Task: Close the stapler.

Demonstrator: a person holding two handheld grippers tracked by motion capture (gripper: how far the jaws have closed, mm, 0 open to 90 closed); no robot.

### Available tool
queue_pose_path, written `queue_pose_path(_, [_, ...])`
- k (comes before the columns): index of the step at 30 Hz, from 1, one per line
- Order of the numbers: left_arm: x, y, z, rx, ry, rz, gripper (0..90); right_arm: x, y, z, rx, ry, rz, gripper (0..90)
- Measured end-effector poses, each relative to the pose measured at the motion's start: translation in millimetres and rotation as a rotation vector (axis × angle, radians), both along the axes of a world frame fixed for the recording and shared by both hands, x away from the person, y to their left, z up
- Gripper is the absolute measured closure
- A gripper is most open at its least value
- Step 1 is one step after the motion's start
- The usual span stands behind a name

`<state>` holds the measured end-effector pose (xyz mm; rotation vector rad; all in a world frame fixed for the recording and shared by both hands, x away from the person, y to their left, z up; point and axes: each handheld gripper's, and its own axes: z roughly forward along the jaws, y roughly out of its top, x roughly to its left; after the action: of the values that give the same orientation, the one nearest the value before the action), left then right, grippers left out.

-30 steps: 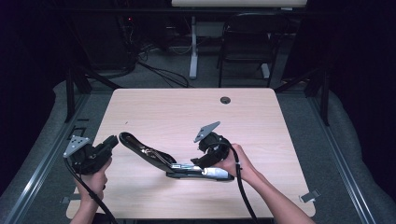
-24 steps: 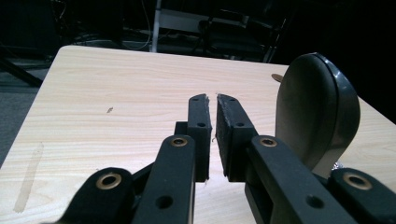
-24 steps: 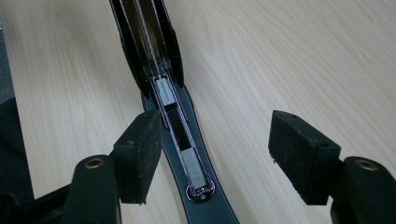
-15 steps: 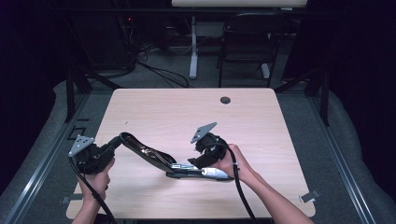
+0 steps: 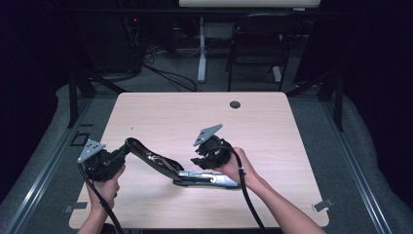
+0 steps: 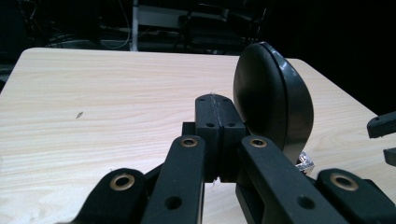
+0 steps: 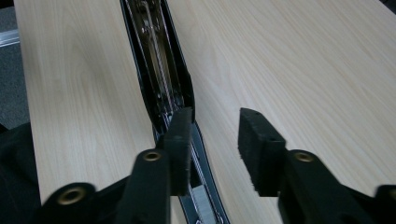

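1. The stapler point(image 5: 185, 173) lies opened at the table's point(image 5: 292, 126) six o'clock, its top arm point(image 5: 146, 155) swung up toward nine o'clock.
2. The left gripper point(image 5: 122, 155) looks clamped shut beside the arm's end.
3. The right gripper point(image 5: 200, 161) is spread open over the base.
4. Opening looks done; loading or closing remains.

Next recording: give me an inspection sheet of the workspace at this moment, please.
Surface: light wood table with a round grommet hole.
Job's things: black stapler swung open, upper arm raised toward the left, base flat on the table.
Clutter: nothing seen.
Grippers: left gripper has its jaws shut beside the stapler's rounded end; right gripper is open over the stapler's channel.
Cables: one trails from each gripper toward the person.
Surroundings: dark room, chair and floor cables behind the table.
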<state>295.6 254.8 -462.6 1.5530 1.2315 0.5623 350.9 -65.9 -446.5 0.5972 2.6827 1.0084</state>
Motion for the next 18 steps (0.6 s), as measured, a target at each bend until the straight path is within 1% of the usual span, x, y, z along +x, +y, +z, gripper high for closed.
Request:
queue_pose_path(4, [-0.7, -1.0, 0.8, -0.002, -0.004, -0.009, 90.0, -0.1, 7.7, 4.2, 0.010, -0.005, 0.024, 76.5])
queue_pose_path(6, [-1.0, -2.2, 1.2, -0.005, -0.011, -0.017, 90.0, -0.2, 11.9, 6.1, 0.010, -0.009, 0.035, 79.3])
queue_pose_path(7, [-1.1, -2.9, 1.4, -0.004, -0.011, -0.019, 90.0, 0.4, 14.1, 7.0, 0.011, -0.002, 0.046, 80.2])
queue_pose_path(9, [-1.0, -5.0, 1.6, -0.005, -0.017, -0.026, 90.0, 0.9, 17.9, 6.8, 0.025, -0.002, 0.046, 80.8])
queue_pose_path(11, [-1.3, -6.7, 2.1, -0.003, -0.019, -0.032, 90.0, 1.9, 21.1, 8.1, 0.018, -0.002, 0.054, 81.1])
queue_pose_path(12, [-1.3, -7.8, 2.1, -0.002, -0.024, -0.033, 90.0, 2.1, 22.7, 8.4, 0.022, -0.006, 0.055, 81.4])
queue_pose_path(16, [-1.3, -10.3, 2.2, 0.006, -0.022, -0.048, 90.0, 2.7, 29.3, 10.1, 0.041, 0.000, 0.060, 81.7])
queue_pose_path(18, [-1.2, -12.0, 2.2, 0.005, -0.026, -0.052, 90.0, 3.0, 32.7, 12.0, 0.039, -0.005, 0.068, 81.9])
